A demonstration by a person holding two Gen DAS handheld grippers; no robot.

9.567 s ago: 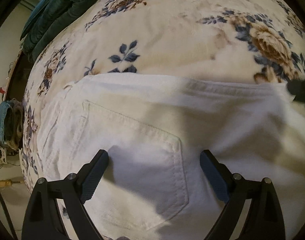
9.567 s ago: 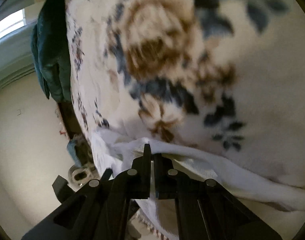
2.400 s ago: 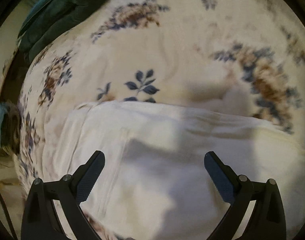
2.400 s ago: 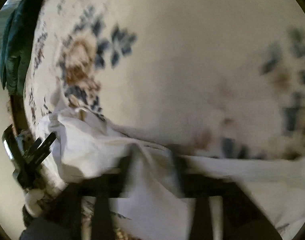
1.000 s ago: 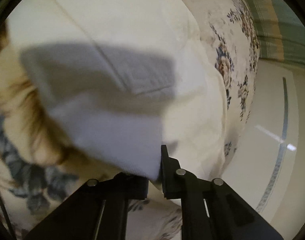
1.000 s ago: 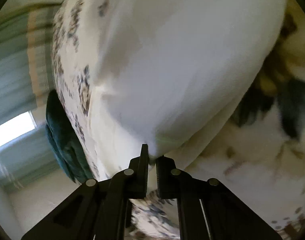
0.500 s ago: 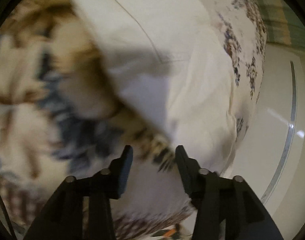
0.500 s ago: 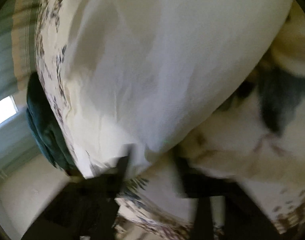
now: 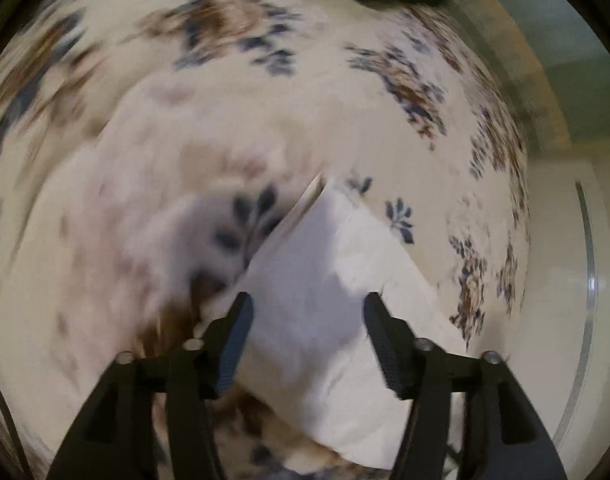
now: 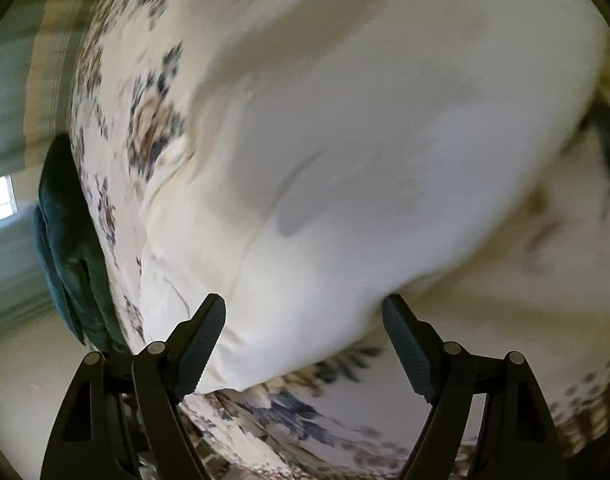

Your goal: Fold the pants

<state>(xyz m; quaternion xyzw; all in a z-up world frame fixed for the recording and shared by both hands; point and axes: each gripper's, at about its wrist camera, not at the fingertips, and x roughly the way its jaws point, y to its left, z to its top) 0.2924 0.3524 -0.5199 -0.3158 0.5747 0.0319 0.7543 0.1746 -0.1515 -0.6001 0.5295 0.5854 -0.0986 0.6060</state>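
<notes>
Now: white cotton pants point(image 10: 345, 160) lie folded on cream floral-print bed blanket point(image 9: 385, 128), near its edge. Left tongs point(image 9: 307, 336) spread wide, empty, poised over corner of pants point(image 9: 325, 280). Right tongs point(image 10: 305, 340) also spread wide, gripping nothing, above rounded fold. Dark teal cushion point(image 10: 71, 248) at bed's far side. Left view blurred.
</notes>
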